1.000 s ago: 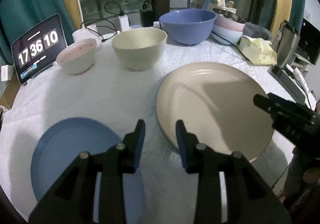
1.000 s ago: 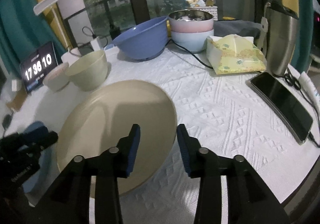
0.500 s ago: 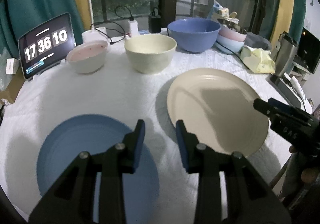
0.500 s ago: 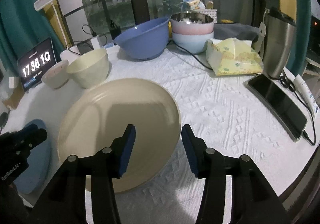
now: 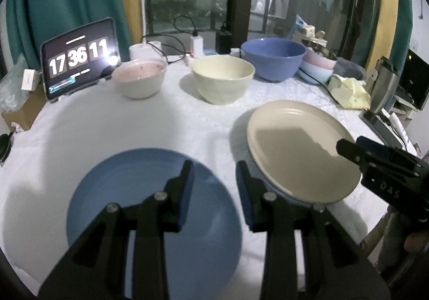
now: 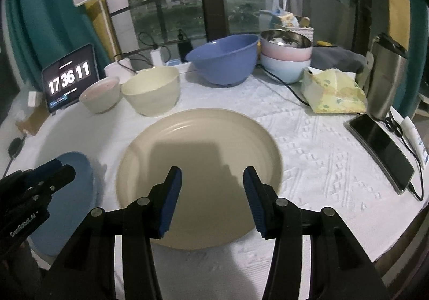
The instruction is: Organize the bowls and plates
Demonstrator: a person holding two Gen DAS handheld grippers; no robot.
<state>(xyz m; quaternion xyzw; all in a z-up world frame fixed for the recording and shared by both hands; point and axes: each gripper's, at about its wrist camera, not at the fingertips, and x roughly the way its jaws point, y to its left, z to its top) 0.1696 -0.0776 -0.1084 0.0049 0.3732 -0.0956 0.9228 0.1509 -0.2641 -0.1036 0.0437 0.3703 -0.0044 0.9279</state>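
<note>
A blue plate (image 5: 150,206) lies flat on the white cloth, partly under my left gripper (image 5: 214,187), which hovers open and empty above the plate's right edge. To its right rests a cream plate (image 5: 300,150); in the right wrist view the same cream plate (image 6: 198,155) sits under my right gripper (image 6: 211,192), open wide with nothing between its pads. Behind the plates stand a pink-lined white bowl (image 5: 139,80), a cream bowl (image 5: 222,80) and a large blue bowl (image 5: 273,58). Each gripper shows in the other's view: the right gripper (image 5: 375,168), the left gripper (image 6: 34,187).
Stacked pink and pale blue bowls (image 6: 287,58) with a steel one on top stand at the back right. Near them are a tissue pack (image 6: 335,93), a steel flask (image 6: 386,77) and a phone (image 6: 380,150) on its cable. A clock tablet (image 5: 77,56) stands back left.
Both grippers drew back toward the table's near edge and rose a little, so more of each plate shows. The right jaws spread wider. The plates and bowls stayed put.
</note>
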